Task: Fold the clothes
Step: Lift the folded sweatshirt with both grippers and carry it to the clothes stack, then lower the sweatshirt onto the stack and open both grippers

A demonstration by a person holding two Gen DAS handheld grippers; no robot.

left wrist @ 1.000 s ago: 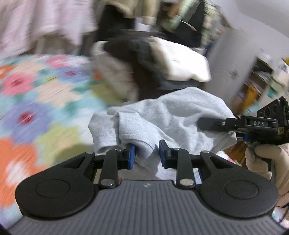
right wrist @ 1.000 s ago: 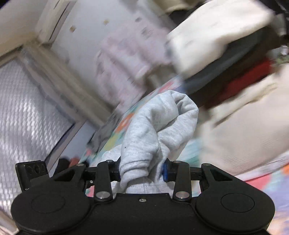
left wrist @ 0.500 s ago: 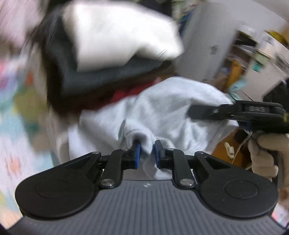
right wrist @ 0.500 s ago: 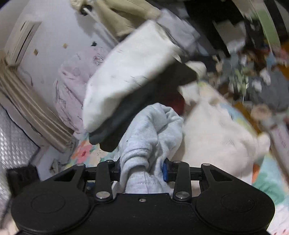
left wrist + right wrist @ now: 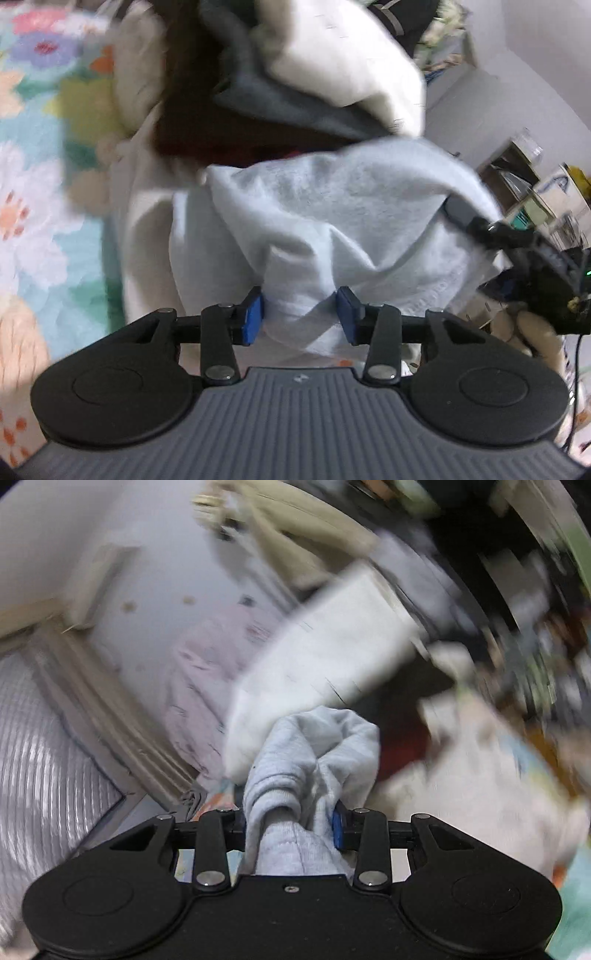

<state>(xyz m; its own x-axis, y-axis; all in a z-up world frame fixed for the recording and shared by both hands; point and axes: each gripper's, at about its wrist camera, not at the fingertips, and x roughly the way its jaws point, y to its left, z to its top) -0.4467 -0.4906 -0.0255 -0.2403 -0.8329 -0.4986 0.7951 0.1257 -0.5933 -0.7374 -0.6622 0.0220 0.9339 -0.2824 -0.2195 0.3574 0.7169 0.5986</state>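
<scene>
Garment: you hold a light grey sweatshirt bunched between your two grippers, lifted off the bed; its folds rise away from both cameras.
Long axis: in the left view the cloth stretches across the frame, from the left gripper at bottom centre out to the right gripper at the right edge; which end is hem or collar you cannot tell.
Left fingers: your blue pads stand a little apart, each side pressing a fold of the sweatshirt, so the cloth is grasped between them.
Right fingers: in the right view your right gripper is clenched on a thick rolled wad of the sweatshirt; only one blue pad shows, the other hidden by cloth.
Right hand: your gloved hand shows under the right gripper in the left view.
Edges: a ribbed edge curls over just above the right gripper's fingers; a loose fold hangs down between the left pads.
Pile: a stack of folded clothes, white on dark grey on dark red, sits right behind the sweatshirt, close to touching it.
Room: the floral bedspread lies open on the left of the left view; shelves crowd the right.
Blur: both views are smeared, so fine detail is lost.
</scene>
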